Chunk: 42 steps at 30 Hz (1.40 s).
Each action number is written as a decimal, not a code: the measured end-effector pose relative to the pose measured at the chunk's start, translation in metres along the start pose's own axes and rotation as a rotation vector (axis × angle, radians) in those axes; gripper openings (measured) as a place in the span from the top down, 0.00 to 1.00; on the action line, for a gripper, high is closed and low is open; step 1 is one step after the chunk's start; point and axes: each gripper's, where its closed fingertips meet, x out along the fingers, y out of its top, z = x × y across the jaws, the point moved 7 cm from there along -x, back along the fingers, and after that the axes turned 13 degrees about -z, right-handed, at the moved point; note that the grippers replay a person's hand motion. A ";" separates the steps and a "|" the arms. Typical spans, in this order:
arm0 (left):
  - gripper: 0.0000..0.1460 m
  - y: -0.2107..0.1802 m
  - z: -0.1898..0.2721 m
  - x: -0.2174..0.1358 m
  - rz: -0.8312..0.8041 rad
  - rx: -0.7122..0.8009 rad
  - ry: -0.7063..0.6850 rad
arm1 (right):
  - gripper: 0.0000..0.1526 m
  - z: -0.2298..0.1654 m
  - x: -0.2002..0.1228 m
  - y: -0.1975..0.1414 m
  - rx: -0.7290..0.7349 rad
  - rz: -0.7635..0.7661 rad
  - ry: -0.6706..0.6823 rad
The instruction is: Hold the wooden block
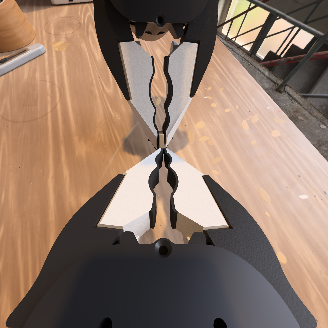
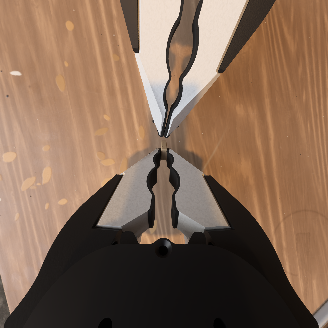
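Note:
The wooden block [image 2: 163, 144] is a small pale piece, held a little above the wooden table [image 2: 71, 106]. My right gripper [image 2: 163, 150] is shut on it, and the block's far end sticks out past the fingertips. My left gripper [image 1: 163, 150] is shut and empty, tip to tip with the right one. In the right wrist view the left gripper [image 2: 163, 135] ends just short of the block, with a small gap between them. In the left wrist view the right gripper [image 1: 161, 142] comes in from the top with the block [image 1: 161, 139] pinched between its tips.
A brown rounded container [image 1: 12, 26] and a grey-white bar-shaped tool [image 1: 19, 58] lie at the table's far left. The table's right edge [image 1: 266, 99] borders a concrete ledge and metal railings [image 1: 284, 35]. Pale flecks dot the tabletop.

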 end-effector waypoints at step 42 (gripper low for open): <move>0.96 0.002 -0.004 0.000 0.016 -0.030 -0.039 | 0.97 0.002 -0.013 -0.024 0.066 0.551 0.004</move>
